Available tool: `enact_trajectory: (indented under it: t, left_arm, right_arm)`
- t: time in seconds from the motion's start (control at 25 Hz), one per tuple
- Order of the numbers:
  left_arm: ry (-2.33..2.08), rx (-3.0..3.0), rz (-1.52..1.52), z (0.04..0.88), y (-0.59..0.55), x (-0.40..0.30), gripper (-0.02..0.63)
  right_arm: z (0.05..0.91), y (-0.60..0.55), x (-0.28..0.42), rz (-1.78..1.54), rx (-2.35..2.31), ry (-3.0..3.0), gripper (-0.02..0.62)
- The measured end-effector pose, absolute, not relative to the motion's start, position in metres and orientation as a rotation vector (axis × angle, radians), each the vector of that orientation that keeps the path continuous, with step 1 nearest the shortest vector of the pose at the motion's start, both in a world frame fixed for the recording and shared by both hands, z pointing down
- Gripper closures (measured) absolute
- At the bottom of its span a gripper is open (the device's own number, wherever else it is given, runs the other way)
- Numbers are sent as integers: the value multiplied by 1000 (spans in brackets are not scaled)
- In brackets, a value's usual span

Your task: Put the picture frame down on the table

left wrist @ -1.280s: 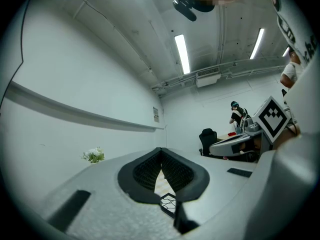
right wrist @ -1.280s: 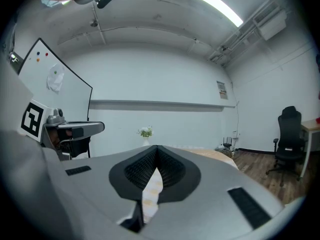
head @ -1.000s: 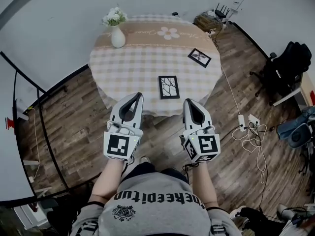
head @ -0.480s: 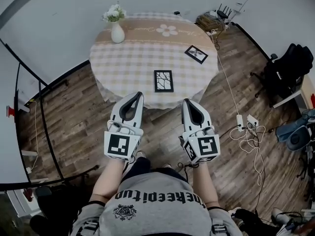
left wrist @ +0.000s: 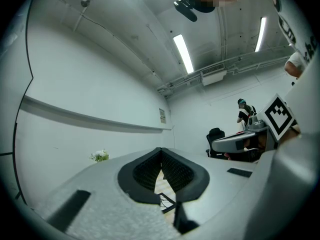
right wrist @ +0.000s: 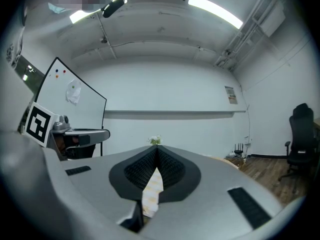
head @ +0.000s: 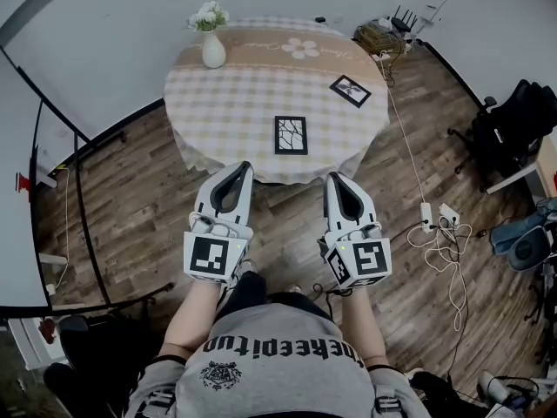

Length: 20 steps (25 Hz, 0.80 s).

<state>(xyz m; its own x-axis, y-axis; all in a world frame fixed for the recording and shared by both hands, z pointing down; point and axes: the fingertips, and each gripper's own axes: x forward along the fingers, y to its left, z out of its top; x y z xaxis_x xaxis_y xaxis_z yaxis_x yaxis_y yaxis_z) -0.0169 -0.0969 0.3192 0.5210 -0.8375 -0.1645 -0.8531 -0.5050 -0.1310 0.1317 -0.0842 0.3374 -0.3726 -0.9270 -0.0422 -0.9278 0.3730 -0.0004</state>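
Holding both arms out level over the wooden floor [head: 130, 198], I am standing short of the round tabletop [head: 226, 94] with nothing in hand. The left gripper [head: 239, 166] has its pads pressed together with only air between them, and the right gripper [head: 335, 178] is likewise pinched closed and empty.

The main risk, as I judge it, is going back in carelessly. The picture frame [head: 291, 135] lies near the front edge of the tabletop, so a closed gripper pushed in low could slide it off or snag the hanging checked cloth [head: 261, 174] and drag everything with it. The vase [head: 213, 52] at the far side would tip easily if the cloth moved. Loose cables [head: 444, 233] trail on the floor to my right, a trip hazard if I step that way.

The picture frame itself is a thin upright rectangle with a black border and a pale picture crossed by dark branching lines. It lies flat on the cloth, square to me and well apart from the vase. A second frame [head: 350, 91], also black-edged, lies flat and turned at an angle nearer the right rim. With both frames lying down, the placing looks done to me.
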Motion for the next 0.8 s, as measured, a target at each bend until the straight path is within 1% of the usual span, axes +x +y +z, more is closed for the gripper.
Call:
enact_trajectory:
  t: [0.8]
  left_arm:
    - [1444, -2569, 118, 317, -105, -17, 591]
  right_arm:
    - [331, -90, 137, 97, -1784, 2545, 591]
